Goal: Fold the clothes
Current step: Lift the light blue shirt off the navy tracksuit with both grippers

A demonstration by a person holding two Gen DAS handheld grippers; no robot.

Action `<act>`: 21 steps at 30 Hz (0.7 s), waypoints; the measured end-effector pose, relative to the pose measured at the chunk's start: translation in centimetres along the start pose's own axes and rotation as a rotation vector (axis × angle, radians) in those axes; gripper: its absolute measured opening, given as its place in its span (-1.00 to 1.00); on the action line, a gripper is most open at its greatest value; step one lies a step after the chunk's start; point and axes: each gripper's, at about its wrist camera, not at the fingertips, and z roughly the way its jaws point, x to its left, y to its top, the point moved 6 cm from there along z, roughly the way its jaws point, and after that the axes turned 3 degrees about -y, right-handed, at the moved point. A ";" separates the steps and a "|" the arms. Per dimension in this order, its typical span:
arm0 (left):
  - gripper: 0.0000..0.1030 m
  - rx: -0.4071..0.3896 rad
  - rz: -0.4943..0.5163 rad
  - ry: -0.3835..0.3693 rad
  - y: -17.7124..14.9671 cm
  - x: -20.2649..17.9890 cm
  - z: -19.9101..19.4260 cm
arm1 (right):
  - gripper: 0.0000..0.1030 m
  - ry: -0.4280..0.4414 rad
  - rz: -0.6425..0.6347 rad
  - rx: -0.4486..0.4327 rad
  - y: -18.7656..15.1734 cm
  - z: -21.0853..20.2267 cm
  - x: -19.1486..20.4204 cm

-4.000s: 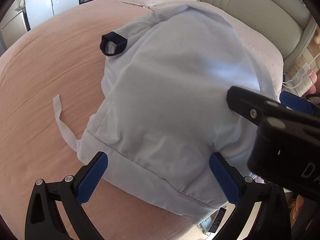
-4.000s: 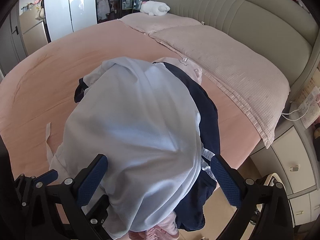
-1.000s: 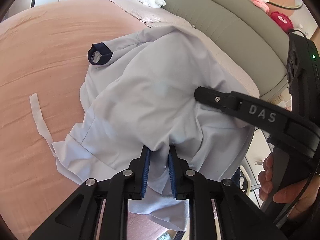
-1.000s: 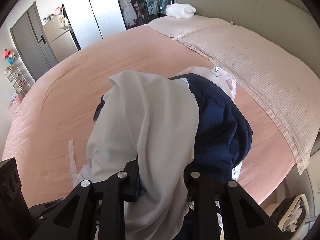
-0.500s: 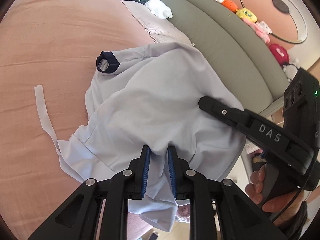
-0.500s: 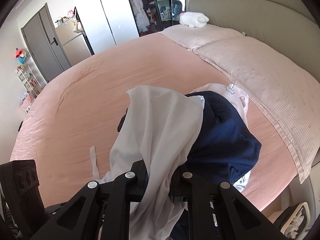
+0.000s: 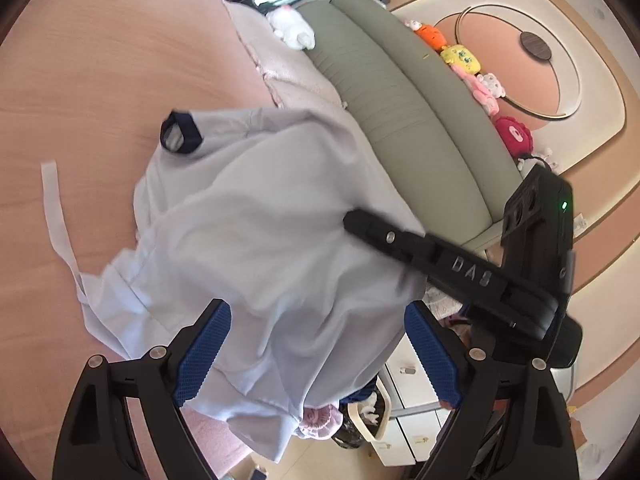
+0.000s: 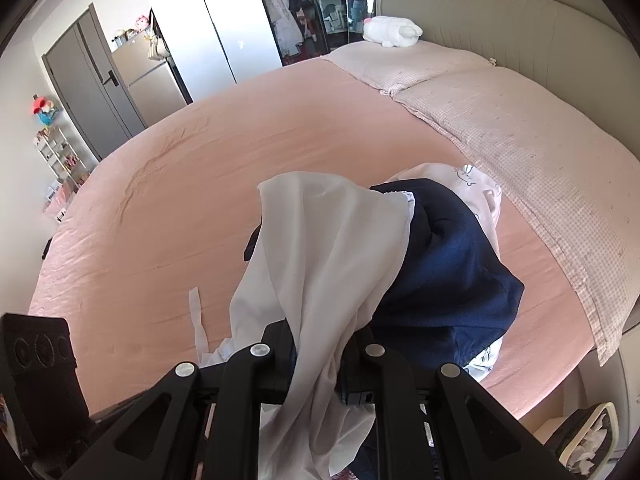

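Bed [image 8: 248, 168] first: pink sheet, wide and mostly bare, so there is room to lay a garment flat. Near its foot edge sits the clothes pile: my pale blue shirt [image 7: 260, 240] draped on top, a navy garment [image 8: 444, 276] beneath it, and a pale pink garment [image 8: 480, 188] under that. The shirt's navy-trimmed cuff [image 7: 178, 132] points toward the pillows and a loose white tie strip [image 7: 56, 216] trails onto the sheet.

Step in hand, as I judge it: lifting the shirt off the pile before any fold is made. Nothing is folded yet; task barely begun.

Right gripper [image 8: 320, 360]: jaws pressed together on a bunch of the shirt's fabric, which runs up between them and hangs over the front. It points steeply downward at the pile, held above the foot edge.

Left gripper [image 7: 316, 352]: jaws have just been opening and now stand spread wide. Shirt cloth lies between the blue pads [image 7: 204, 352] but they do not press on it, so this side is released.

Next move, my estimate: re-grip with the left at a hem or shoulder corner well apart from the right's hold, then draw the shirt clear and spread it on the bare sheet. Risk: the navy garment dragging along.
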 end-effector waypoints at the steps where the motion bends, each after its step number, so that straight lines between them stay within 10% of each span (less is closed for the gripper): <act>1: 0.73 0.013 0.004 -0.008 -0.6 0.7 -0.1 | -0.76 0.000 0.000 0.005 0.1 0.0 0.1; 7: 0.73 0.062 0.174 0.064 1.6 0.2 5.1 | -0.76 0.014 0.017 0.025 0.5 0.1 -0.2; 13: 0.73 0.084 0.370 0.355 0.9 0.2 7.8 | -0.76 0.041 0.051 0.053 0.7 0.4 -0.7; 21: 0.73 0.134 0.467 0.389 -3.5 0.0 9.9 | -0.76 0.040 0.028 0.067 0.8 0.5 -0.7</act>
